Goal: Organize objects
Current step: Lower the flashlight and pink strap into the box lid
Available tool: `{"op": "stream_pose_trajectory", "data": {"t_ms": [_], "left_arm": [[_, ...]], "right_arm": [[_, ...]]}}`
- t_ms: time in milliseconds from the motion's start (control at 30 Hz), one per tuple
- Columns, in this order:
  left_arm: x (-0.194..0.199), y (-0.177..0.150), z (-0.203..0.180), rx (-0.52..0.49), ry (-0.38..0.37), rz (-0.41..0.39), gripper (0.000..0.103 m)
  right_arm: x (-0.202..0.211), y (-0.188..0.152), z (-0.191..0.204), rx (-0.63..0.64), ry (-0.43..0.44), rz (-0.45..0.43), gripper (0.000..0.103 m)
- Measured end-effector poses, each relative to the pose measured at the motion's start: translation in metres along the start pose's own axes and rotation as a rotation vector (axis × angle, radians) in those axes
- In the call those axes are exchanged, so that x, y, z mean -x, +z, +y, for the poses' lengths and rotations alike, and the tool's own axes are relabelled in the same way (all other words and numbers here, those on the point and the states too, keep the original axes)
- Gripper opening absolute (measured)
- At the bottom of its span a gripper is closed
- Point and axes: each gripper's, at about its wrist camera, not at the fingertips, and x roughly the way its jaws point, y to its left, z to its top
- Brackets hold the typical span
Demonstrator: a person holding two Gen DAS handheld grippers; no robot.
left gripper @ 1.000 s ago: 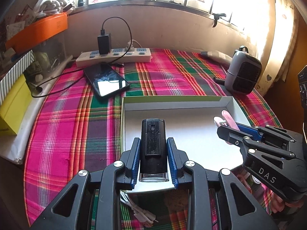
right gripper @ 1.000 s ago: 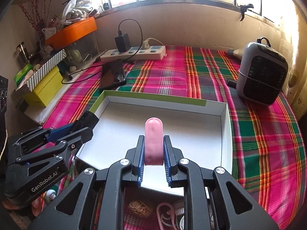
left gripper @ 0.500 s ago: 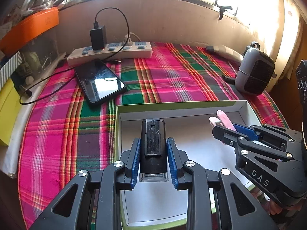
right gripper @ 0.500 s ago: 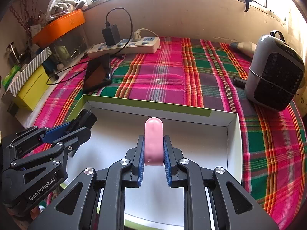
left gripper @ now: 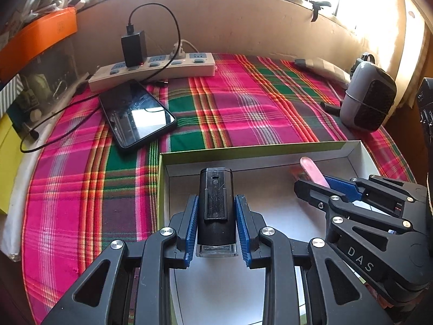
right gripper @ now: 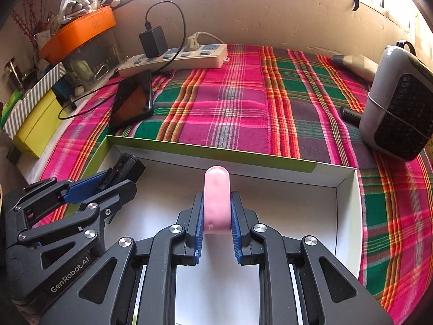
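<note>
Both held things are poised over the white cardboard box [left gripper: 351, 150], so the step in hand looks like the drop-off: carrying two loose items into the box to tidy them.

The left gripper [left gripper: 216, 224] is clamped about halfway on a black boxy device [left gripper: 216, 200] with a clear end near the camera (possibly a bike light, though I cannot be sure); its blue pads press both sides of the body. It hangs above the near-left part of the box, close to the left wall. The right gripper [right gripper: 216, 224] is squeezed nearly shut on a slim pink rounded-tip object [right gripper: 216, 197], a small tube or case, which points toward the far wall of the box, right of the black device.

The next move, as I judge it, calls for lowering each item to the box floor and then opening the jaws, keeping the two grippers apart so they do not knock. The floor under them looks bare, though whether either item already touches it is hard to tell.

The box sits on a pink, green and red plaid cloth [right gripper: 243, 103]. Far left lie a dark smartphone [left gripper: 136, 115] and a white power strip [left gripper: 154, 67] with a black charger [left gripper: 134, 47] plugged in. Far right stands a small grey heater or fan [right gripper: 400, 103]. An orange-lidded container [right gripper: 78, 31] and a yellow box [right gripper: 38, 127] line the left edge, under a bright window.
</note>
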Motion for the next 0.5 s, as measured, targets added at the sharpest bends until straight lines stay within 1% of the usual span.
{"op": "stream_pose_trajectory", "data": {"t_ms": [167,500], "left_arm": [[-0.0046,-0.001,-0.0035,-0.013,-0.004,0.008,0.025],[-0.0078,0.0006,-0.0058,-0.036,0.019,-0.001,0.025]], "right_arm": [[-0.0041,0.0003,0.0002,-0.001,-0.005,0.004,0.019],[-0.0064,0.0022,0.0017,0.001,-0.022,-0.002,0.019]]}}
